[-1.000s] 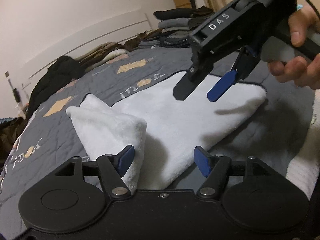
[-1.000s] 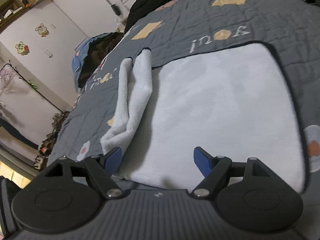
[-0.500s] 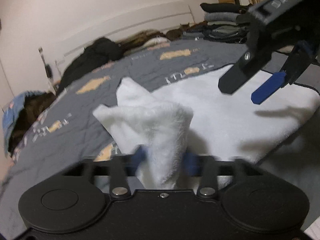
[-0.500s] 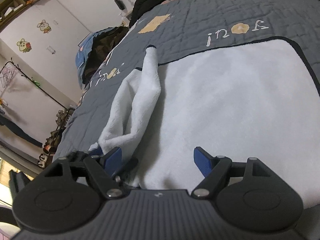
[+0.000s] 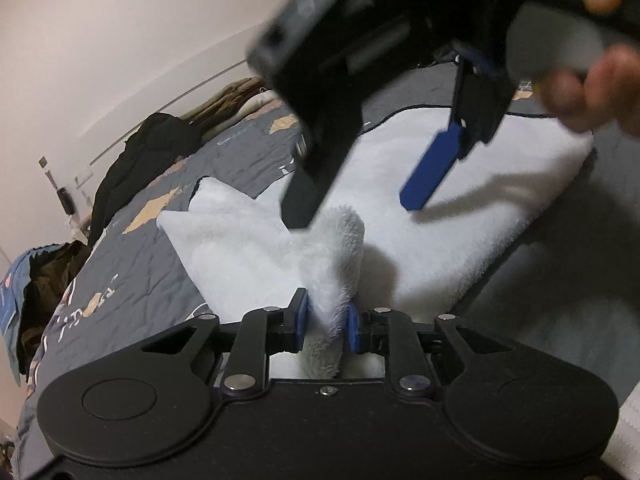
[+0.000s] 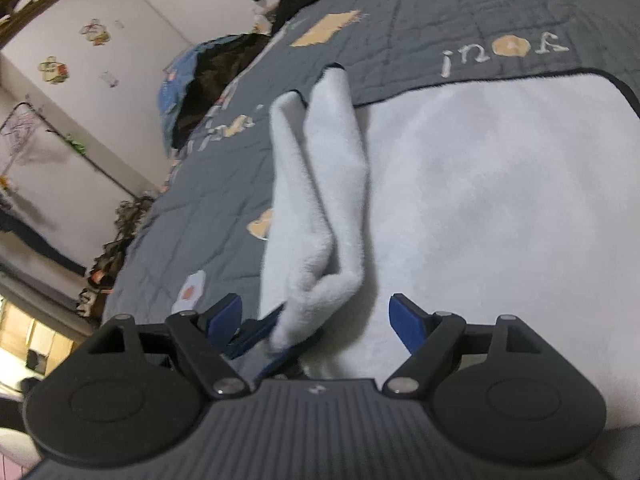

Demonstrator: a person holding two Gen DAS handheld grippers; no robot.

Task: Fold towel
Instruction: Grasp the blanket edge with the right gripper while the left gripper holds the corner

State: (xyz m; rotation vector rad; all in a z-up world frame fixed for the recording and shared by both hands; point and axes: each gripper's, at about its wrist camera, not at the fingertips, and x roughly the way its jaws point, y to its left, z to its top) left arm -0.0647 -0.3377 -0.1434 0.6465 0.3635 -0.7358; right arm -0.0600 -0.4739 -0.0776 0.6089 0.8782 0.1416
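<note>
At lower centre, a bunched corner of the white towel (image 5: 336, 264) is being clamped by the closing left gripper (image 5: 325, 322) for folding, while the right gripper (image 6: 316, 316) is held spread, empty.

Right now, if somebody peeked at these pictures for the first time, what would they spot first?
Probably the fluffy white towel spread on the grey quilt, with one corner bunched up into a ridge. The left gripper is closing on that bunched corner, right at the bottom of its own view. Just above it the right gripper hangs open over the towel, dark and blurry.
</note>
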